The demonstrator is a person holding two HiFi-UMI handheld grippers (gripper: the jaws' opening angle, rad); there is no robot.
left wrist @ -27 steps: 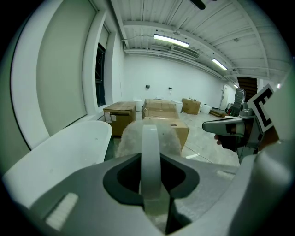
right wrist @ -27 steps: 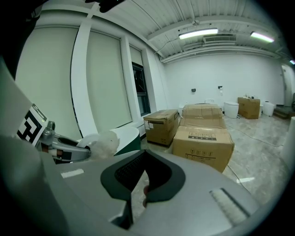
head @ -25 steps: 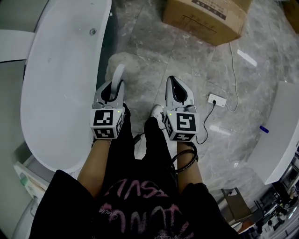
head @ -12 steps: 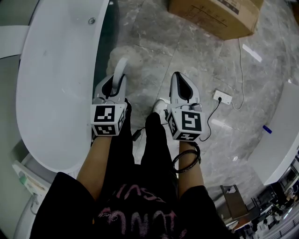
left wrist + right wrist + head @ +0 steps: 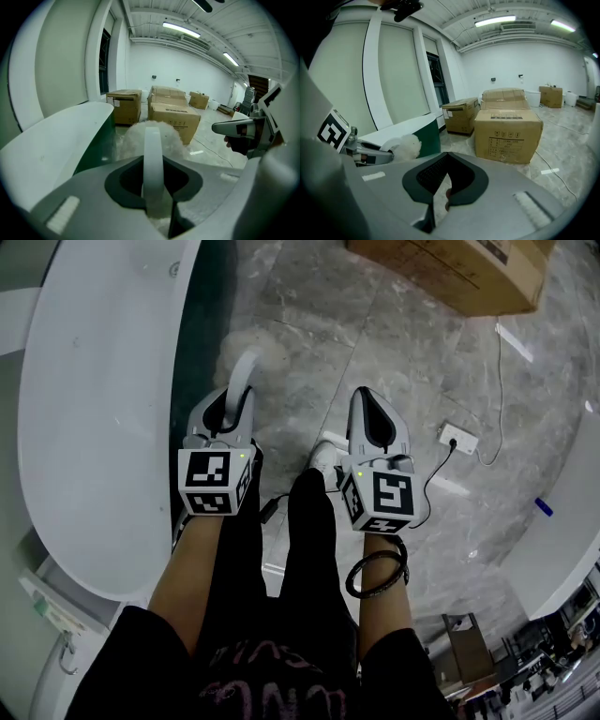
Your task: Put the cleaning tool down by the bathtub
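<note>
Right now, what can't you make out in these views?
- Cleaning tool: left gripper view, its own handle covers the fluffy head's middle; head view, pale head blurs into floor, contact unclear.
- Bathtub: head view, cut off by the top edge.
- Cardboard box: right gripper view, print too small to read.
- Left gripper: left gripper view, its jaws hide the handle's lower end.

Bare marble floor (image 5: 309, 343) lies open at 12 o'clock, between the bathtub (image 5: 94, 409), which walls off the 9 o'clock side, and a cardboard box (image 5: 459, 273) at 1 o'clock. A corded power strip (image 5: 458, 439) lies at 3 o'clock.
</note>
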